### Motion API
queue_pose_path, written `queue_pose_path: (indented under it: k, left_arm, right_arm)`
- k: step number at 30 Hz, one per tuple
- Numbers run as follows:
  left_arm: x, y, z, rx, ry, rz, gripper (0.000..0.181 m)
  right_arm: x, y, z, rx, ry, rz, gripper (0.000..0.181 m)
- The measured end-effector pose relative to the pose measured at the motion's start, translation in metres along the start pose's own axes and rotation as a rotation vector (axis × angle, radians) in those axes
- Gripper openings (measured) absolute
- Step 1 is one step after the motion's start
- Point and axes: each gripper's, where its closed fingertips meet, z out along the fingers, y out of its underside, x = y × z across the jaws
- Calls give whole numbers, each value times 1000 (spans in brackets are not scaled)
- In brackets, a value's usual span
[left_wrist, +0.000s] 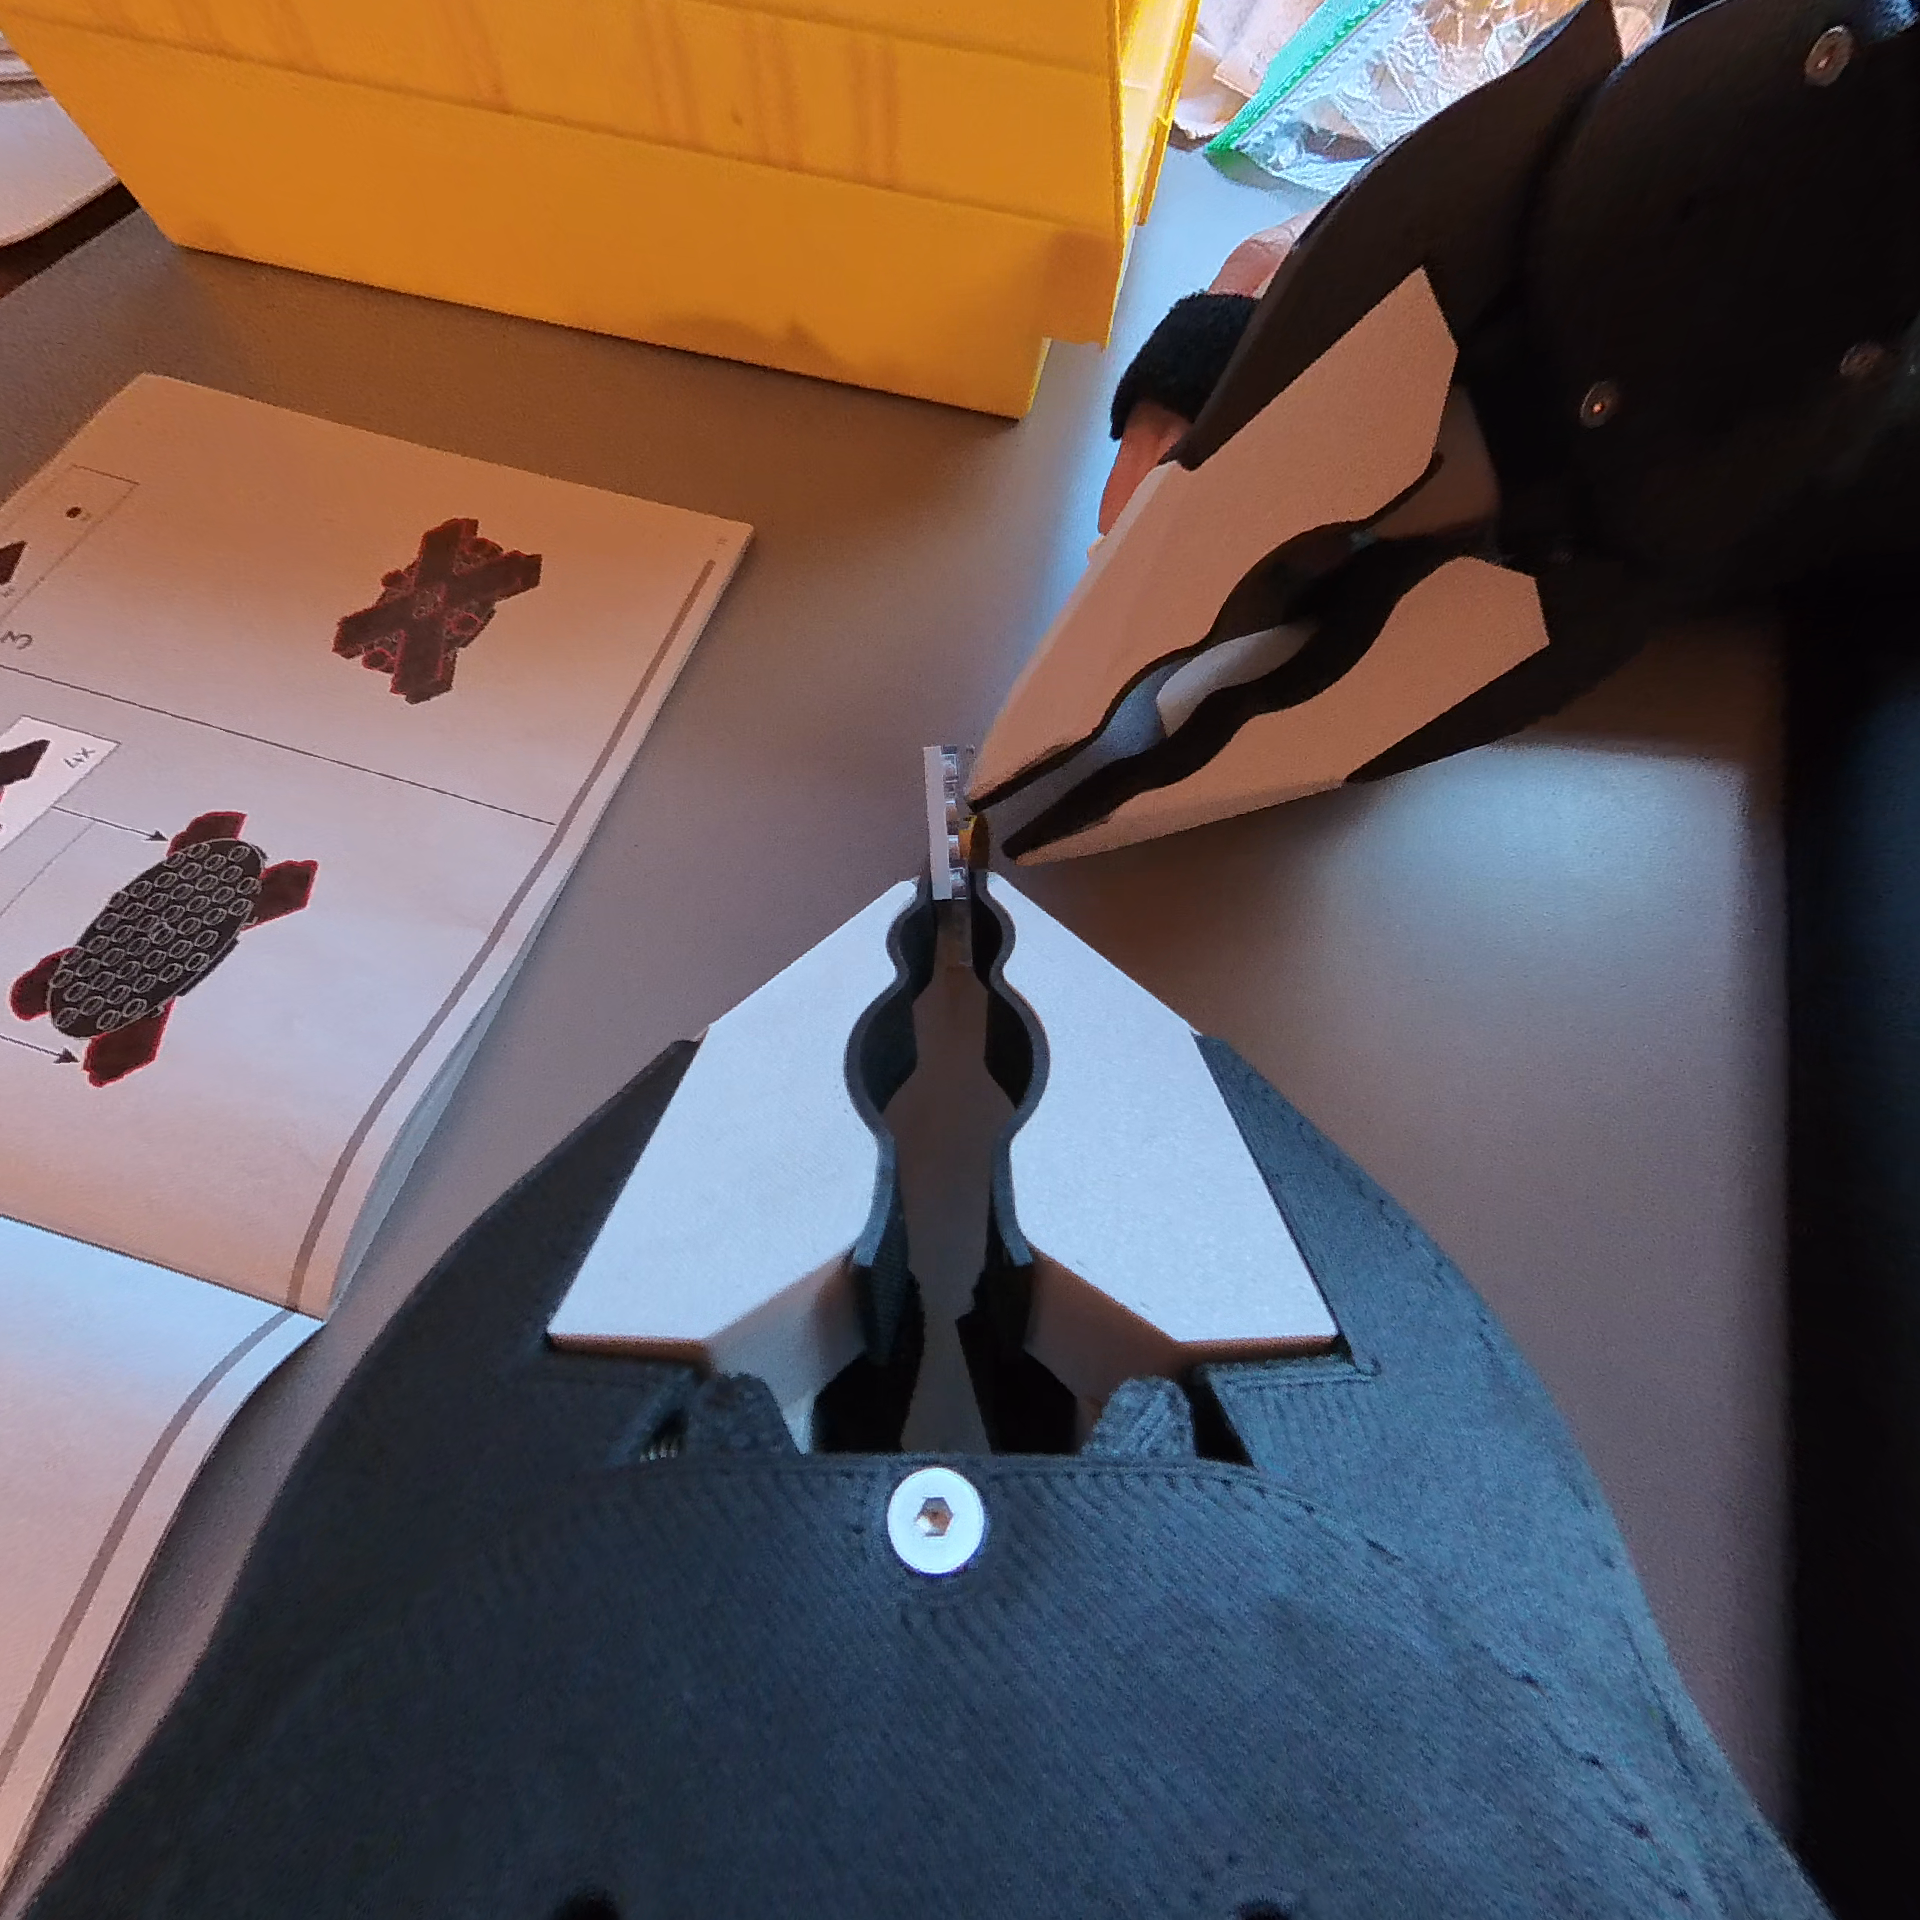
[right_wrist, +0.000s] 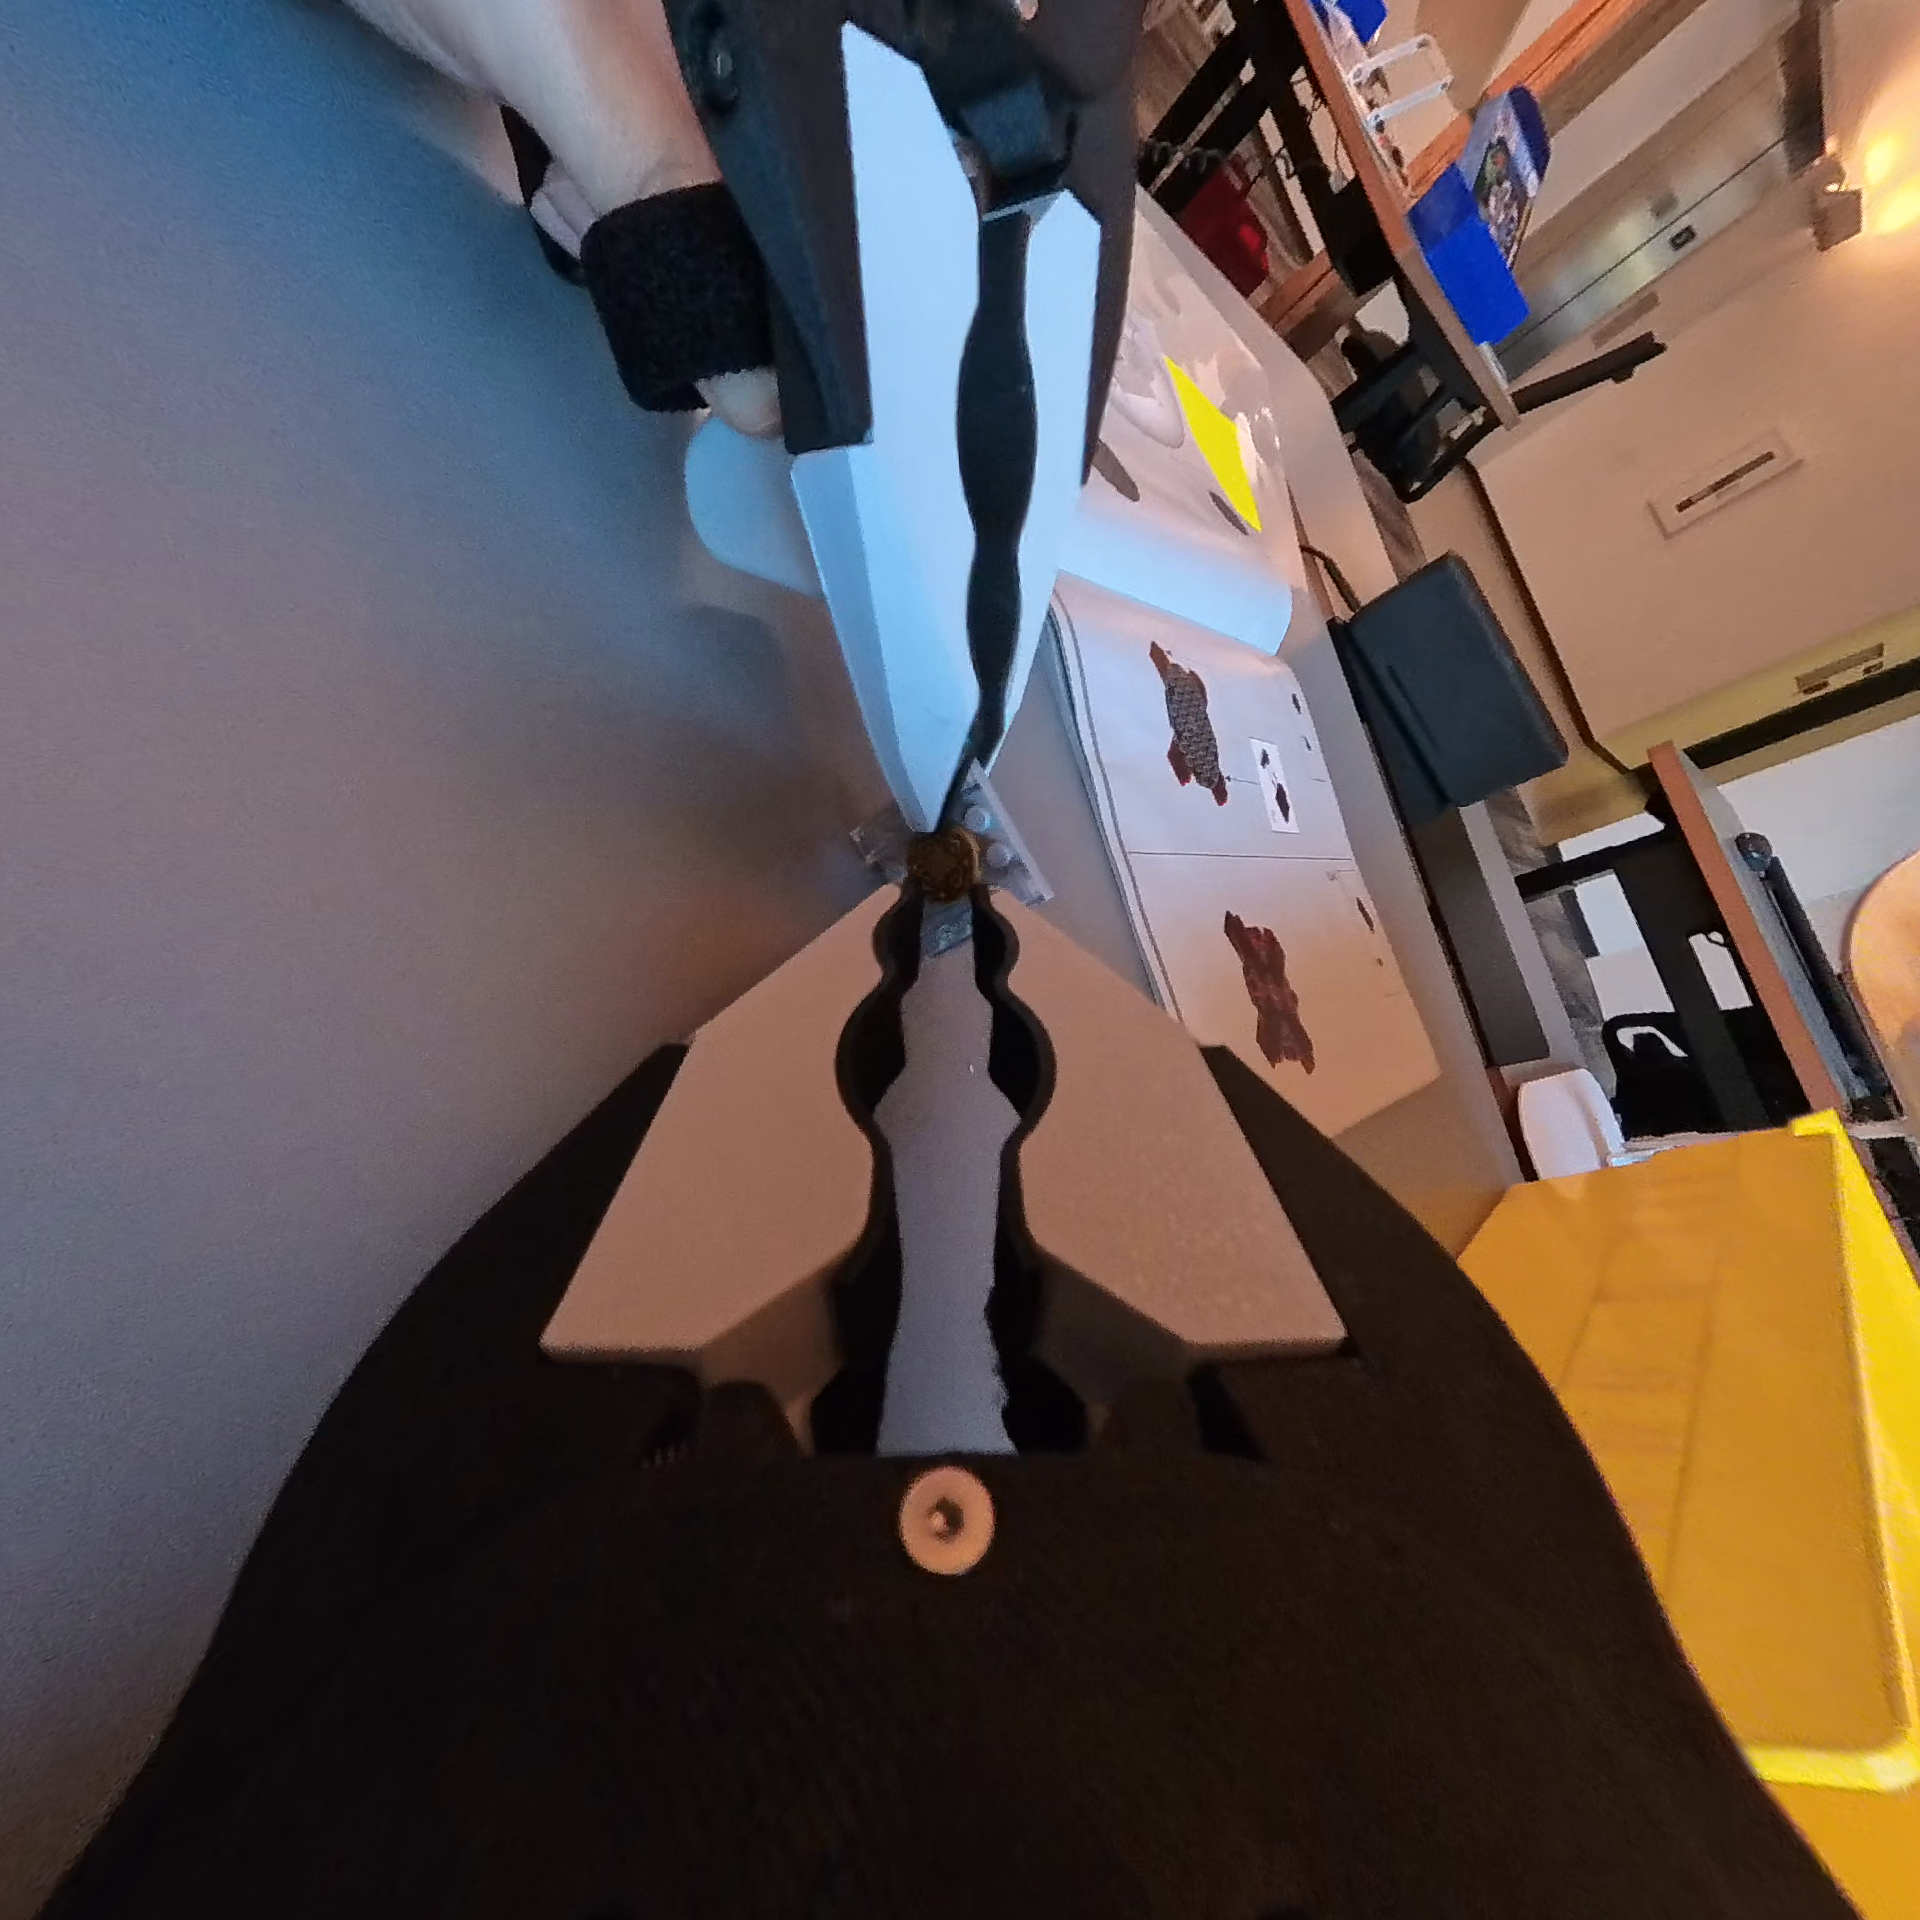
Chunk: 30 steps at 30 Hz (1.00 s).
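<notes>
My left gripper (left_wrist: 951, 902) is shut on the lower edge of a small grey studded plate (left_wrist: 945, 816), held upright on edge above the grey table (left_wrist: 1351, 1039). My right gripper (left_wrist: 989, 833) comes in from the upper right, shut on a small brown-gold round piece (left_wrist: 975, 837) that touches the plate's studded face. In the right wrist view my right gripper (right_wrist: 940, 906) holds the round piece (right_wrist: 943, 864) against the plate (right_wrist: 1003, 844), and the left gripper (right_wrist: 954, 802) pinches the plate from above.
A yellow bin (left_wrist: 623, 208) stands at the back, also in the right wrist view (right_wrist: 1714, 1403). An open instruction booklet (left_wrist: 312, 883) lies at the left, also seen from the right wrist (right_wrist: 1247, 894). A clear plastic bag (left_wrist: 1351, 94) lies behind. A black box (right_wrist: 1444, 686) sits beyond the table. The grippers are tip to tip, or close to it.
</notes>
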Motion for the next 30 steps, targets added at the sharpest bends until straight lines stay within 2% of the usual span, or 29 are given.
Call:
queue_pose_path:
  k: [14, 18, 23, 27, 30]
  left_arm:
    - [-1, 0, 0, 0, 5, -5, 5]
    - [-1, 0, 0, 1, 6, -1, 5]
    - [0, 0, 0, 0, 6, 5, 5]
    - [0, 0, 0, 0, 20, -9, 5]
    - [-1, 0, 0, 1, 38, -65, 5]
  right_arm:
    - [0, -4, -2, 31, -65, 74, 5]
    - [-10, -11, -4, 57, -144, 107, 0]
    - [-3, -7, -3, 25, -98, 98, 0]
    - [3, -3, -3, 11, -100, 201, 6]
    - [1, -4, 0, -6, -66, 117, 10]
